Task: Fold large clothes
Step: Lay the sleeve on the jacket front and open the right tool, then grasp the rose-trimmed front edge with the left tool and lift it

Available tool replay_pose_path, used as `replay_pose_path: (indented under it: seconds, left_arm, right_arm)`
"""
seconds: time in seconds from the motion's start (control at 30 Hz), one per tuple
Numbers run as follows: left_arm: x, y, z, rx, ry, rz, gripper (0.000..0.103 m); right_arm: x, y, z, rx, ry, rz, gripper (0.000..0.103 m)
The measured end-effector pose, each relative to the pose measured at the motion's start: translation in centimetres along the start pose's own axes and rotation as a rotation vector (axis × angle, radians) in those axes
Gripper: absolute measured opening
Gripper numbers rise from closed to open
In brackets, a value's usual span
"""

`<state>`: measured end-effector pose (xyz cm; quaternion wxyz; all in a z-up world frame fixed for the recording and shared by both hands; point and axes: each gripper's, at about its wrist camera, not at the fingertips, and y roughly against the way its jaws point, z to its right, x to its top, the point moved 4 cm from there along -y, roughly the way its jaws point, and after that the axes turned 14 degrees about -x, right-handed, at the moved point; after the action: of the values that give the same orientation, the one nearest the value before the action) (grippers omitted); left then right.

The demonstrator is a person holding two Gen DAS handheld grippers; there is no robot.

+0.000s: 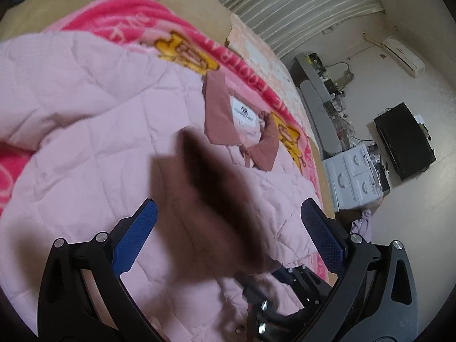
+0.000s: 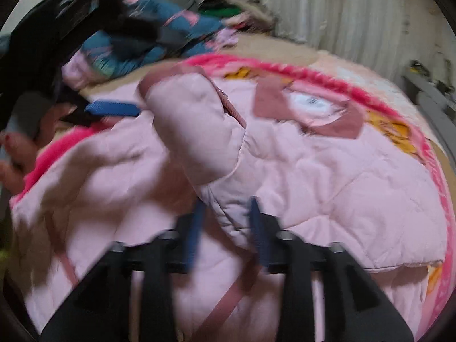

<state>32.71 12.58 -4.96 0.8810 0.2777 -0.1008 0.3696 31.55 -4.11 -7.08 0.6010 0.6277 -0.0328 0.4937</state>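
Note:
A pale pink quilted jacket [image 1: 94, 131] with a dusty-rose collar [image 1: 219, 108] and a white label lies spread on a bright pink blanket [image 1: 136, 20] on the bed. My left gripper [image 1: 228, 228] hovers just above it, jaws wide open; a blurred dark-rose piece of the jacket [image 1: 205, 208] lies between the fingers, and I cannot tell if it touches them. In the right wrist view my right gripper [image 2: 226, 228] is shut on the jacket's sleeve [image 2: 196, 131], which rises folded over the jacket body [image 2: 342, 193]. The left gripper's blue finger [image 2: 114, 109] shows at far left.
A pile of blue, black and pink clothes [image 2: 148, 42] lies at the bed's far end. Ribbed curtains [image 1: 299, 5] hang behind. Beside the bed stand a grey shelf with cables [image 1: 319, 97], white drawers [image 1: 353, 173] and a black box [image 1: 404, 139].

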Motion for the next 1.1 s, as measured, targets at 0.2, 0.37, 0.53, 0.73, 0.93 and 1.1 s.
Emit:
replay_pose_path:
  seconds: [0.2,0.37,0.53,0.73,0.93,1.1]
  left_arm:
    - [-0.7,-1.1,-2.0,0.059,0.058,-0.056,0.095]
    - [-1.9,-2.3,-3.4,0.096,0.09,-0.105,0.095]
    - [-3.6,-4.0,-3.3,0.148,0.029,-0.13,0.094]
    - [-4.7,-5.2,-1.6,0.239,-0.163,-0.115,0.06]
    - [-5.1,-5.5,0.7,0.265,-0.328,-0.105,0.028]
    - [-3.7,-4.9,3.9,0.223,-0.428,-0.048,0.007]
  right_arm:
    - [0.4,1.8,3.2,-0.047,-0.027,0.03,0.063]
    - [0.2,2.2,9.0,-0.137,-0.179,0.019,0.064]
    - [-0.1,2.9,14.2,-0.204,-0.317,0.027,0.064]
    - [-1.4,3.9,19.2,-0.278,-0.459,0.029,0.063]
    - [-2.6,4.8,22.7,-0.335,-0.546,0.028,0.063]
    - [-3.3,6.3,25.2,-0.368,-0.634,0.075,0.063]
